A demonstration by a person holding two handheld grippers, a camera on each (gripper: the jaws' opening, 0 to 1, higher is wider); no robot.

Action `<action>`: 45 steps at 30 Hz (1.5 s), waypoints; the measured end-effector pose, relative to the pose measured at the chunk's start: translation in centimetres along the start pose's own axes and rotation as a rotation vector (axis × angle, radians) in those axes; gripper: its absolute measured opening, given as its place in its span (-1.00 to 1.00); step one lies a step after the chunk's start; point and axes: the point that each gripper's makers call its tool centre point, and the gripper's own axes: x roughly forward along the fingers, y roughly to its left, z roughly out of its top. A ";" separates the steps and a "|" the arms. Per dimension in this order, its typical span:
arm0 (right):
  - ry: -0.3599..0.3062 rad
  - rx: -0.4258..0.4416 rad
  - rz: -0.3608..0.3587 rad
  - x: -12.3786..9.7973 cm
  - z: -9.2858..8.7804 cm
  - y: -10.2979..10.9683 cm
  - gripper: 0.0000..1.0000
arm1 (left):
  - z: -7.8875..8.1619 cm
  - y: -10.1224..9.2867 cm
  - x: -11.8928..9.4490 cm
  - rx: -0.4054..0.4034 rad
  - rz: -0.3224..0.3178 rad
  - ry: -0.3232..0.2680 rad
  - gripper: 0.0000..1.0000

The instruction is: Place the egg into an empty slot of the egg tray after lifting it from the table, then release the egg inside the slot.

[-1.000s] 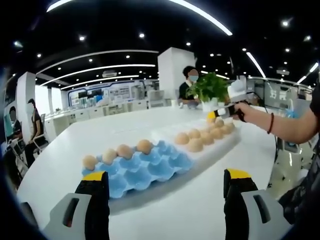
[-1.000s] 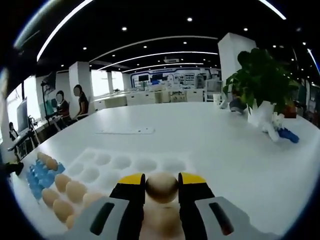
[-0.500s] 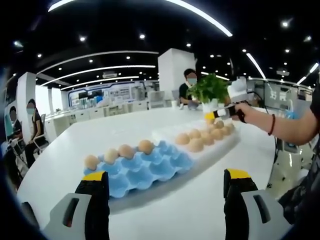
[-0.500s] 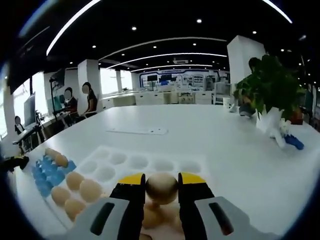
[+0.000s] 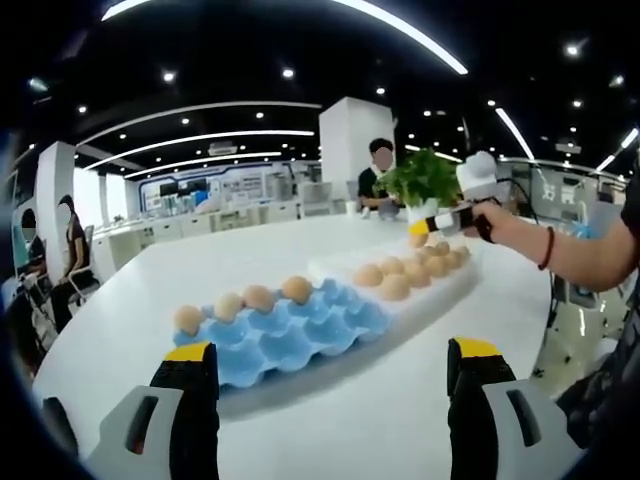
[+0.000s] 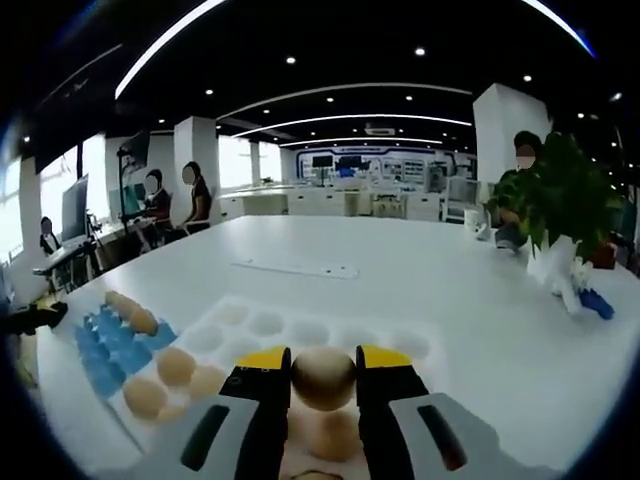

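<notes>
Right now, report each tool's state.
Left tool: open, holding nothing.
Right tool: closed on a smooth tan egg.

Right gripper (image 6: 323, 378) clamped tight; left gripper (image 5: 332, 372) spread wide.

Right gripper (image 6: 323, 372) jaws clamp 1 egg (image 6: 323, 377) above white egg tray (image 6: 300, 330). Blue tray (image 6: 105, 350) lies at left, potted plant (image 6: 556, 215) at right on white table (image 6: 420, 270).

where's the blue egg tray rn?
Left gripper view: blue egg tray lies centre on the white table, touching the white tray on its right, four eggs along its far edge.
</notes>
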 end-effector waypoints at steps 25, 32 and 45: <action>0.045 -0.058 0.016 2.2 -1.4 0.9 -0.45 | -0.4 0.1 -0.1 -0.002 0.006 0.007 0.92; 0.063 -0.060 0.016 3.3 -1.5 0.2 -0.42 | -0.4 0.5 -0.3 -0.009 0.015 0.005 0.91; 0.058 -0.036 0.012 3.8 -1.5 0.0 -0.43 | -0.2 0.3 0.1 -0.001 0.004 0.006 0.90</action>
